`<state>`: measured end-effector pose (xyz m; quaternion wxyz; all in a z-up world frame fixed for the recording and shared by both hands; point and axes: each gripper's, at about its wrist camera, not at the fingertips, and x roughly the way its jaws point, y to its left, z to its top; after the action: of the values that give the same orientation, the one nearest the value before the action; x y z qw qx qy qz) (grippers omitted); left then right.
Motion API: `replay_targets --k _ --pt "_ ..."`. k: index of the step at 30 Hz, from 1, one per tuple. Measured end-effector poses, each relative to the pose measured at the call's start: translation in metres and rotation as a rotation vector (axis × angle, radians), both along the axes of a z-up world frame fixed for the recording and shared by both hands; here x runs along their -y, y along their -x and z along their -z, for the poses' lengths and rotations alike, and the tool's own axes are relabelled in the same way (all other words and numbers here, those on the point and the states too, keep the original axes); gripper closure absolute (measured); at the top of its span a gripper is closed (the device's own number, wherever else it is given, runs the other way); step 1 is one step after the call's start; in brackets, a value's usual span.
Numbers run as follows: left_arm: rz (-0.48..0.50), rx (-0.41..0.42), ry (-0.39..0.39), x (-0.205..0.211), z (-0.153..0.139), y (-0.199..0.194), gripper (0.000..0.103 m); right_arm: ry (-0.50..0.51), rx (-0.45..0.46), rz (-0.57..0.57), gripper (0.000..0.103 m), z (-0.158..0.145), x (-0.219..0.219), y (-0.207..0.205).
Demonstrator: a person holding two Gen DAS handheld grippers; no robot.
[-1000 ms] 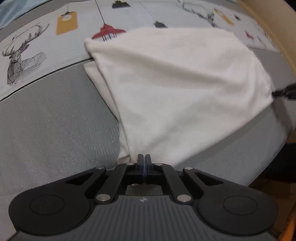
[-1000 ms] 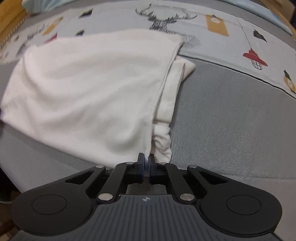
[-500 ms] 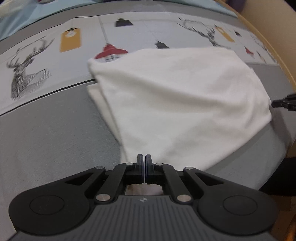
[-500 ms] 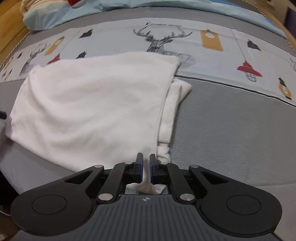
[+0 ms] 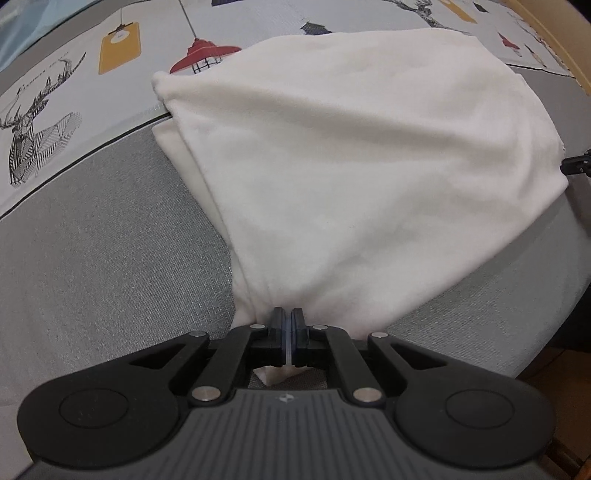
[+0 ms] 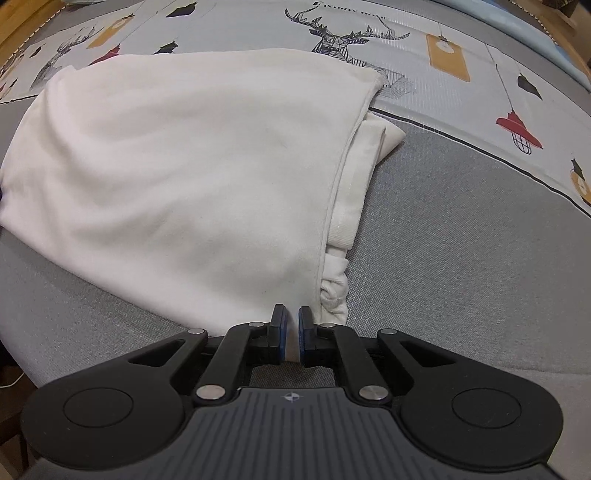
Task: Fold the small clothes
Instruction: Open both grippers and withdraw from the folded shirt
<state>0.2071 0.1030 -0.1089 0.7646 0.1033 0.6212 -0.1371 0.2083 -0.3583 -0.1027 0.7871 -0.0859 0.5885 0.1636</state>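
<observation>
Both grippers pinch the white shirt (image 5: 354, 166) on the bed (image 5: 92, 258): left gripper (image 5: 289, 325), right gripper (image 6: 289, 325).

Surface: grey woven bedding (image 5: 110, 258) with a black seam line.
Print: pale band (image 6: 240, 29) — deer, red lamps, yellow tags.
Edges: wooden frame (image 5: 554, 33) — pale blue fabric (image 5: 22, 33) beyond.

Each gripper, the left gripper (image 5: 289, 325) and the right gripper (image 6: 290, 325), is built from black linkage arms joined by silver screws. Blue-edged pads are fitted inside the fingers, and a grey ribbed body with a small emblem is seen behind, flanked by two round black housings.
</observation>
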Motion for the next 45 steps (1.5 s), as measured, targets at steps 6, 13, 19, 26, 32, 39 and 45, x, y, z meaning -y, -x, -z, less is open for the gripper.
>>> replay_targets --k 6,13,19,26,32,39,45 --pt "0.011 0.049 0.031 -0.001 -0.013 -0.001 0.097 -0.028 0.023 0.043 0.096 -0.009 0.007 -0.001" --pt "-0.099 0.019 0.012 -0.011 0.000 -0.014 0.100 -0.020 0.032 0.092 0.096 -0.007 0.012 -0.004" --pt "-0.097 0.120 0.027 -0.003 -0.031 -0.008 0.098 0.036 0.084 0.067 0.096 -0.018 0.000 -0.001" --pt "-0.331 0.310 0.051 -0.031 -0.116 0.016 0.078 -0.020 0.314 0.055 0.096 -0.077 -0.040 0.016" --pt "-0.425 0.407 0.063 -0.045 -0.126 0.050 0.073 -0.180 0.408 -0.039 0.096 -0.108 -0.122 0.042" --pt "-0.509 0.374 0.006 -0.066 -0.120 0.056 0.073 -0.293 0.386 -0.213 0.096 -0.095 -0.233 0.076" --pt "-0.570 0.343 0.026 -0.087 -0.115 0.053 0.073 -0.283 0.319 -0.371 0.096 -0.056 -0.313 0.087"
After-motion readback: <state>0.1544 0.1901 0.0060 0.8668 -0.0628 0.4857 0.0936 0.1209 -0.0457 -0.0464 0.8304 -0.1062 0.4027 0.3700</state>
